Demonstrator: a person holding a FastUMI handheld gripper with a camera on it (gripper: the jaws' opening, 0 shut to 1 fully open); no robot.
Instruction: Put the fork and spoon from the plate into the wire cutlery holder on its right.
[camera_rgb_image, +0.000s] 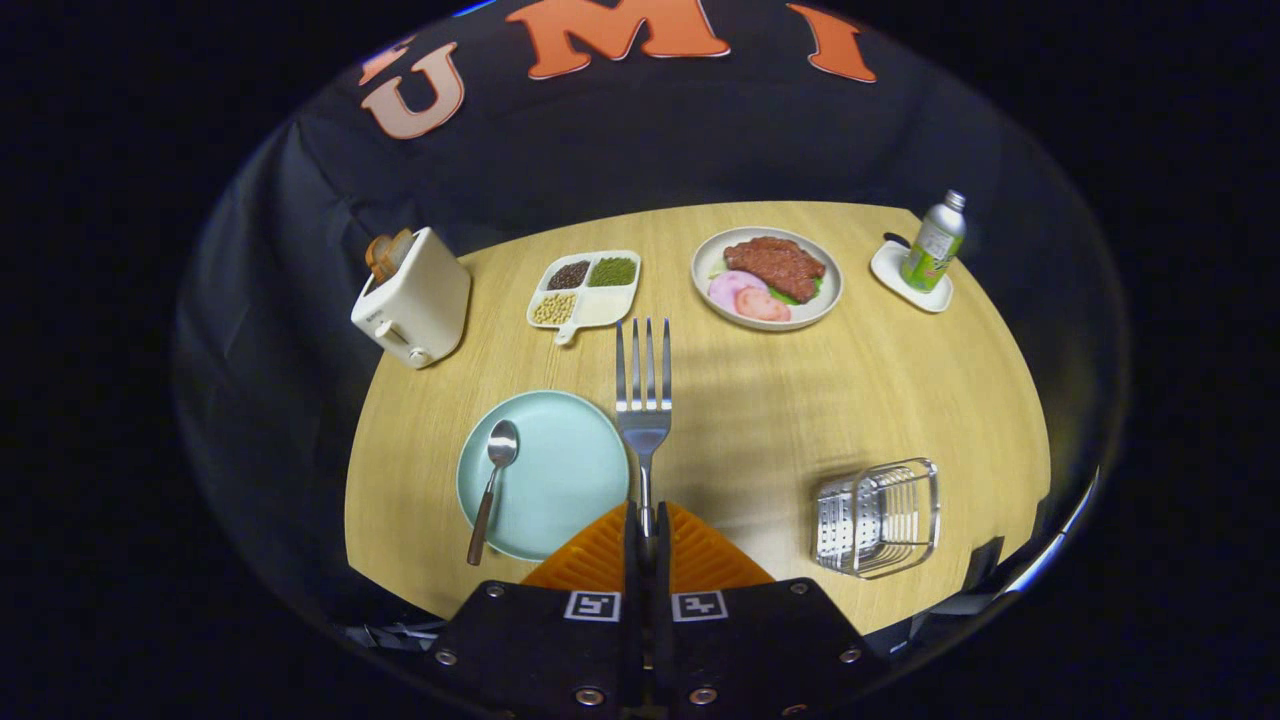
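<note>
My gripper (645, 520) is shut on the handle of a silver fork (643, 395), which sticks out straight ahead with its tines up, lifted above the table. Below and to the left lies the pale green plate (570, 470). A spoon (493, 480) with a dark handle rests on the plate's left side, its handle over the near rim. The wire cutlery holder (880, 517) stands on the table to the right of my fingers, near the front edge.
Farther back on the round wooden table (760, 420) stand a white toaster (415, 298) with bread, a divided dish of beans (587, 287), a plate of meat and vegetables (768, 278), and a bottle (933, 243) on a coaster.
</note>
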